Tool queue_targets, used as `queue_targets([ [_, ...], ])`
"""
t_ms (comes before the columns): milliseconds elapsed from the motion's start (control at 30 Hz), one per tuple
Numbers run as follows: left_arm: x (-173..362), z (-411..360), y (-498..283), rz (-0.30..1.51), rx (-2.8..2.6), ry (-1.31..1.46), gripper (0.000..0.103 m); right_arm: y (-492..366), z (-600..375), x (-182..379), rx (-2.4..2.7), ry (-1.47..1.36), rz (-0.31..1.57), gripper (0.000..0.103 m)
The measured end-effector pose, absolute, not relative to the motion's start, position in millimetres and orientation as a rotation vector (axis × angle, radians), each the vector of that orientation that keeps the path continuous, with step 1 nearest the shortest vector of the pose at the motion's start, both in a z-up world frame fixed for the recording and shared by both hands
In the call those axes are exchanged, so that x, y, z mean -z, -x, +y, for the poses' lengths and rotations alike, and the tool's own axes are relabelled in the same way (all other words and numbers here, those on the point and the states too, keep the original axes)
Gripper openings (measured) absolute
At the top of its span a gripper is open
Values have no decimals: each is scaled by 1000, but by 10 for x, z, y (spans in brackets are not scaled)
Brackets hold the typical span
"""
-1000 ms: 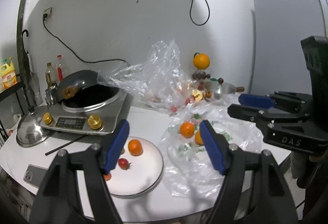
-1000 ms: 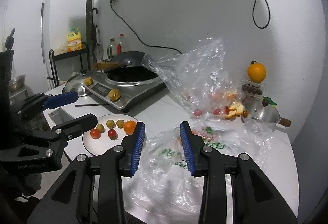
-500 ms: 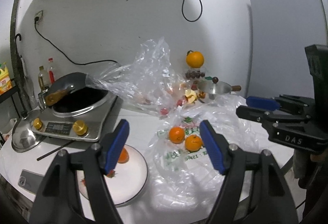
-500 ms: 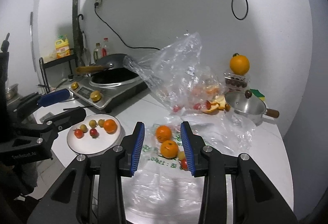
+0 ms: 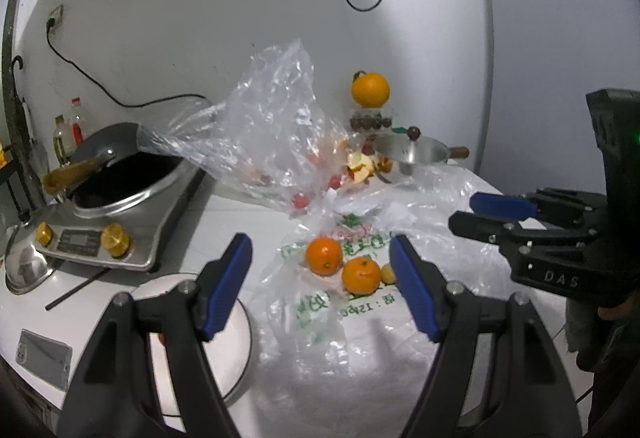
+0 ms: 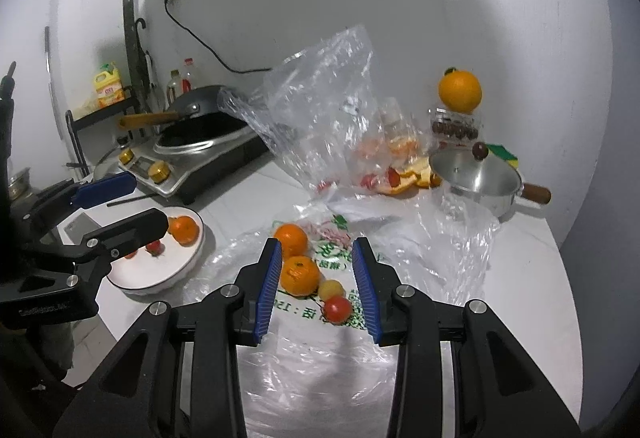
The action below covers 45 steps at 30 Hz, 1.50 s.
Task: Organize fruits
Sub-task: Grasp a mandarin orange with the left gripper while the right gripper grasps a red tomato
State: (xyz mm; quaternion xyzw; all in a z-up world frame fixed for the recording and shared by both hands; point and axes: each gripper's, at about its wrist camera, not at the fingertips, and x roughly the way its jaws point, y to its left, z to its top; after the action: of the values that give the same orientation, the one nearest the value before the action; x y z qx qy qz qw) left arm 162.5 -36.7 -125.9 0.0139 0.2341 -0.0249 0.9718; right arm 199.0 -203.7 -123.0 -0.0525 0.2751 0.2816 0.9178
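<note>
Two oranges point(image 6: 296, 258) lie touching on a flattened printed plastic bag point(image 6: 340, 318) on the white counter point(image 6: 528, 278), one behind the other; both are round and bright orange with dimpled skin, and the nearer one shows a small dark stem scar on top. Just beside the nearer orange sit a small yellow fruit point(image 6: 331, 289) and a glossy red tomato point(image 6: 337, 310), also on the bag. The right gripper point(image 6: 320, 278) hovers over this cluster with its blue-padded jaws spread and holding nothing; in its own view the nearer orange appears between the pads, close to the left one. The left gripper point(image 5: 322, 286) is also empty, jaws spread wider, and it frames the same fruits from the other side. To the left, a white plate point(image 6: 168, 278) holds another orange point(image 6: 183, 230) and at least two small red fruits, partly hidden by the left gripper, so any others cannot be made out. Behind the bag, a crumpled clear bag point(image 6: 320, 109) stands up with red fruits and orange peel at its base. A large orange point(image 6: 460, 90) sits on top of a clear box point(image 6: 454, 127) of dark round fruits near the wall, beside a steel pot point(image 6: 476, 181) with a wooden handle. A wok point(image 6: 200, 125) rests on a cooker point(image 6: 192, 165) at the far left.
</note>
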Motion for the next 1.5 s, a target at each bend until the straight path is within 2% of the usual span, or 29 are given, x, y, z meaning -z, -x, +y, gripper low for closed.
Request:
queue_targets([
  [667, 1699, -464, -2170, 586, 72, -1, 73, -2526, -1972, 1896, -588, 124, 754, 39],
  [1333, 1932, -613, -2449, 667, 70, -9, 73, -2723, -1863, 2240, -635, 139, 889, 39],
  [1433, 1971, -672, -2499, 684, 72, -25, 73, -2718, -1870, 2228, -640, 152, 880, 33],
  [1500, 1998, -713, -2529, 696, 76, -33, 73, -2720, -1901, 2220, -640, 149, 874, 33],
])
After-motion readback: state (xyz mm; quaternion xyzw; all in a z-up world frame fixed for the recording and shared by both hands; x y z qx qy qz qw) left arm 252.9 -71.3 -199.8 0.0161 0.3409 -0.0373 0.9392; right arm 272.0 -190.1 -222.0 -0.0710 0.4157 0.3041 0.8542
